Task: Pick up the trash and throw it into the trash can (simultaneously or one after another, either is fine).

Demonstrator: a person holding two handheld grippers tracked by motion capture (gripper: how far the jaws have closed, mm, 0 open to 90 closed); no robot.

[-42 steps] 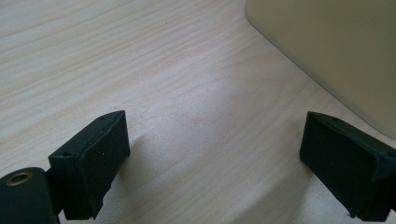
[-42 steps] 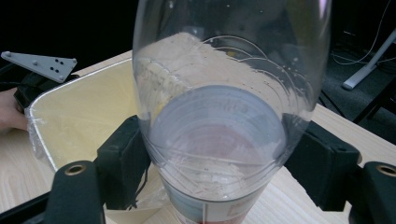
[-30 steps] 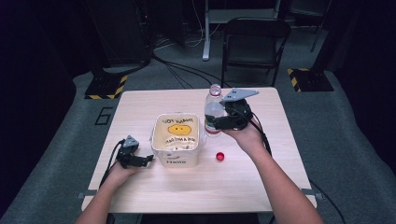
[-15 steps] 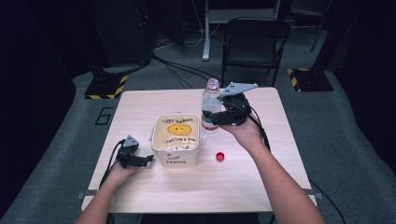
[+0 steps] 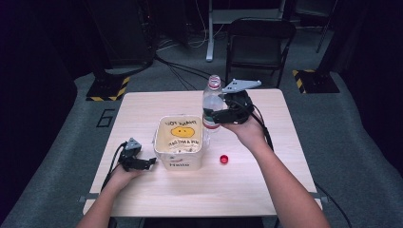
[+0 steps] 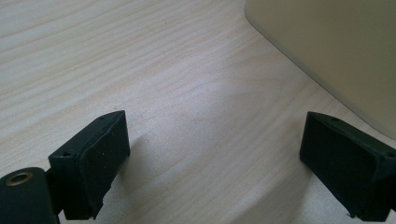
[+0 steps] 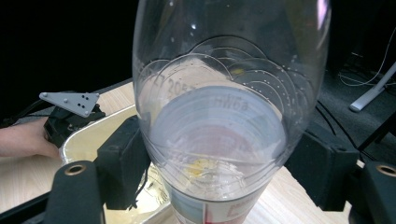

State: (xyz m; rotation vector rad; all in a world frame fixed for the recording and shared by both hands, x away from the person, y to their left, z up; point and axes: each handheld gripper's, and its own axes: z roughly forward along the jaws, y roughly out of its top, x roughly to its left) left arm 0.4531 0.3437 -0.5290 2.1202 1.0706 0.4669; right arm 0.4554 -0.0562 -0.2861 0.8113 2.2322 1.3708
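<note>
A clear plastic bottle (image 5: 212, 102) with a white and red label is upright above the table's far middle, and my right gripper (image 5: 219, 114) is shut on its body. In the right gripper view the bottle (image 7: 224, 93) stands between the two black jaws of the right gripper (image 7: 224, 177). A small red cap (image 5: 224, 158) lies on the table near the front right of a cream tub (image 5: 164, 149) printed with a yellow face. My left gripper (image 5: 142, 163) rests on the table just left of the tub, open, with nothing between its jaws (image 6: 215, 168).
The wooden table (image 5: 142, 104) has bare room at the left, front and right. The tub's wall (image 6: 336, 46) is close to the left gripper's right jaw. A black chair (image 5: 259, 42) and cables stand on the floor behind the table.
My right gripper has raised the bottle a little and carried it slightly left, towards the tub. The left gripper has stayed put.
</note>
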